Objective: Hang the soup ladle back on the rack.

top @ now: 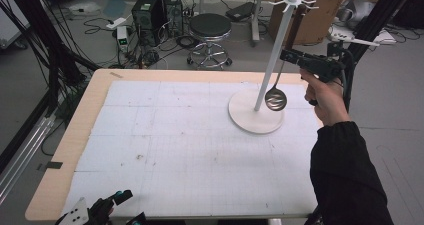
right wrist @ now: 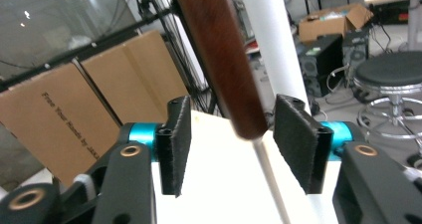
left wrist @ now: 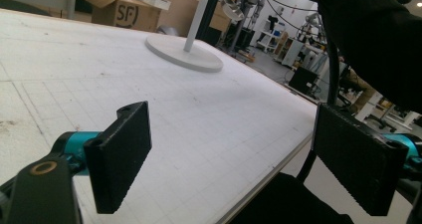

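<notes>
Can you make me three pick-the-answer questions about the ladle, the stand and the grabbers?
1. Where is the ladle?
A. Flat on the table
B. Hanging on the stand
C. On the stool

2. What colour is the ladle's handle?
A. Brown
B. Blue
C. White

3. How is the right gripper with the handle?
A. Pads pressing it
B. Far away from it
C. Open, handle between the pads, gaps both sides

Answers:
1 B: in the high view its bowl dangles just above the stand's round base.
2 A: the right gripper view shows dark reddish-brown wood.
3 C: that view shows space between each pad and the handle.
</notes>
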{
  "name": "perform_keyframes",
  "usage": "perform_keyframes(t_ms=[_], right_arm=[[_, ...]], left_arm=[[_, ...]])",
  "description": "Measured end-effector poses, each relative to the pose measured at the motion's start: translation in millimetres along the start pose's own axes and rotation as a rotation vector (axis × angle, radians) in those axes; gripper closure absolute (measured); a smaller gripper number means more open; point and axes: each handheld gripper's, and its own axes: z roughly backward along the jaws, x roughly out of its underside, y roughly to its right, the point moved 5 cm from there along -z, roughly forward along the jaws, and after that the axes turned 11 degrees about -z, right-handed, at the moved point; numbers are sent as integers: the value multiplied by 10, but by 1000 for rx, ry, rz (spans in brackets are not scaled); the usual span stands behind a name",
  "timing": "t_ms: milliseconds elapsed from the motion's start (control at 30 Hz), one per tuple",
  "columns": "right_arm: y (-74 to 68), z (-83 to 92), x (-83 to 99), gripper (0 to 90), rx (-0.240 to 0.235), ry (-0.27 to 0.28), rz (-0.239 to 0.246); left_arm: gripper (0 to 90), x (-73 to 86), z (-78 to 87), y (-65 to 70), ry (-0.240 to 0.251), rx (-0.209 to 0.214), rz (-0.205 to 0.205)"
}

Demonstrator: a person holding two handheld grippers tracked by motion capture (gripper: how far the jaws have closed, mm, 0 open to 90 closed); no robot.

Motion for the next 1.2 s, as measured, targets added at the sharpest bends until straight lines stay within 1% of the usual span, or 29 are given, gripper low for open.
perform_keyframes(t_ms=[33,100,133,167,200,267,333,367,433,467,500,567,667,700,733,767,800,833,867,900,1000,1100,1200], right_arm=[[1,26,17,500,7,6,7],[-8,59,40,485,-7,16,2],[-15,79,62,445,-18,25,2],[-15,79,62,445,-18,25,2],[-24,117,144,379,-17,24,-5],[-32,151,252,325,-20,12,-15],[-45,176,385,254,-35,2,-28],[-60,191,459,217,-53,-5,-29],[-88,208,590,172,-79,-16,-28],[-88,208,590,172,-79,-16,-28],[-113,224,687,150,-87,-29,-27],[-163,254,843,149,-106,-41,-12],[-235,304,1080,149,-129,-46,3],[-256,315,1162,149,-128,-49,20],[-297,347,1336,149,-132,-67,36],[-297,347,1336,149,-132,-67,36],[-324,376,1503,149,-129,-70,43],[-324,376,1503,149,-129,-70,43],[-330,385,1561,148,-125,-63,50],[-341,403,1656,148,-121,-60,57],[-351,437,1863,148,-104,-55,62],[-362,463,2029,148,-99,-57,63],[-417,495,2172,147,-107,-52,73]], left_arm=[[165,1,-1,1,-2,-1,-1],[165,2,-1,2,0,1,2],[165,2,-2,2,0,1,1],[165,2,-4,4,0,1,2],[165,2,-7,6,1,1,2],[165,3,-14,13,0,3,0],[165,6,-21,20,-6,5,-3],[165,6,-26,23,-6,5,-5],[165,12,-33,25,-13,2,-7],[165,15,-41,24,-16,1,-11],[165,17,-49,26,-18,2,-11],[165,26,-66,27,-28,2,-20],[140,43,-87,26,-41,-15,-19],[129,45,-93,23,-41,-20,-19],[125,49,-96,23,-45,-20,-20],[125,51,-101,21,-47,-22,-21],[118,53,-106,17,-47,-19,-27],[118,55,-108,18,-49,-19,-27],[117,58,-113,22,-50,-20,-26],[118,62,-114,21,-55,-23,-32],[117,64,-115,34,-57,-25,-37],[117,62,-128,35,-56,-25,-43],[116,65,-143,25,-59,-27,-44]])
